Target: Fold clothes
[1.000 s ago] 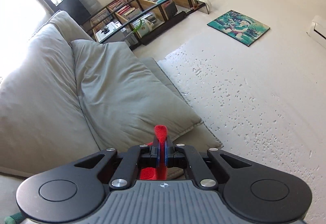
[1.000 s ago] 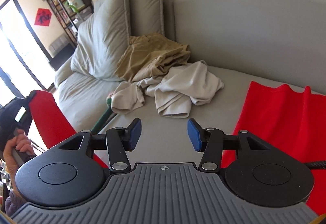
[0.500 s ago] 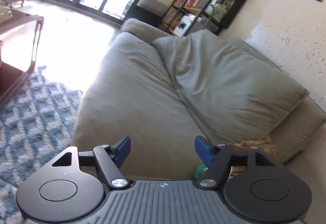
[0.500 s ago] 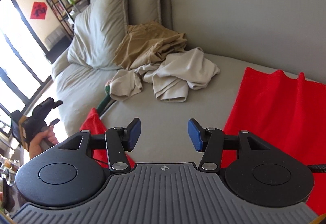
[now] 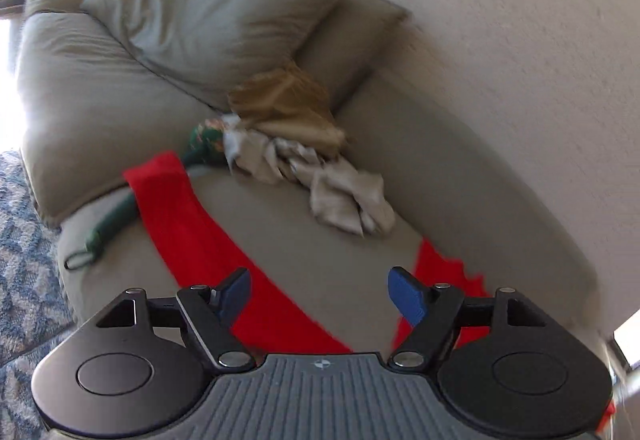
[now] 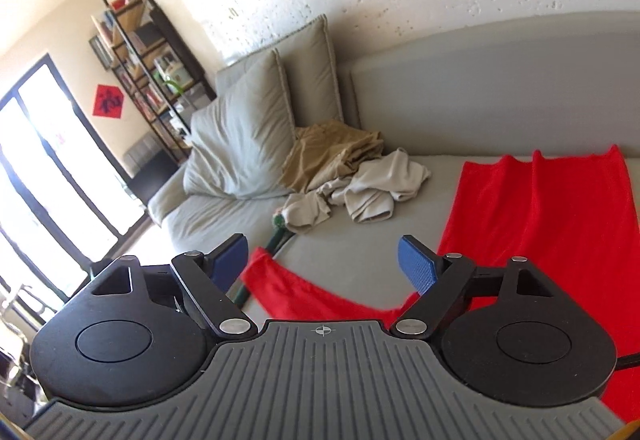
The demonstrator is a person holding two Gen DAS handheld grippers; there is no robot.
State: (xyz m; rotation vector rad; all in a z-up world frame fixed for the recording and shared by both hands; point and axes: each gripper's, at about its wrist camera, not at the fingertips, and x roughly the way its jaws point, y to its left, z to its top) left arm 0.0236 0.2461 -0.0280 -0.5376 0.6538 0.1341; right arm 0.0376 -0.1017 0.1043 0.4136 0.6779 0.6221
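- Nearest, left gripper [image 5: 319, 290] and right gripper [image 6: 320, 260]: jaws opening, nothing between them.
- Just beyond both: red garment [image 6: 536, 216], spread on the sofa seat [image 5: 320, 240], one strip [image 5: 192, 232] trailing toward the edge.
- Farther: unfolded tan and beige clothes [image 6: 352, 176] against the cushions [image 6: 244, 148].
- Risk: the released strip may slide off, spoiling the fold.

Clothes spread along my sofa [image 6: 500, 112], a heap at its far end.

From my right gripper's view, the cloth [image 6: 532, 216] lies flat on the seat to the right, one end trailing left under my tool. Behind it, the crumpled garments [image 6: 360, 184] sit against the cushions [image 6: 248, 136]. An umbrella [image 5: 116, 216] lies at the seat's front edge, left of the heap. A bookshelf [image 6: 148, 52] stands beyond.
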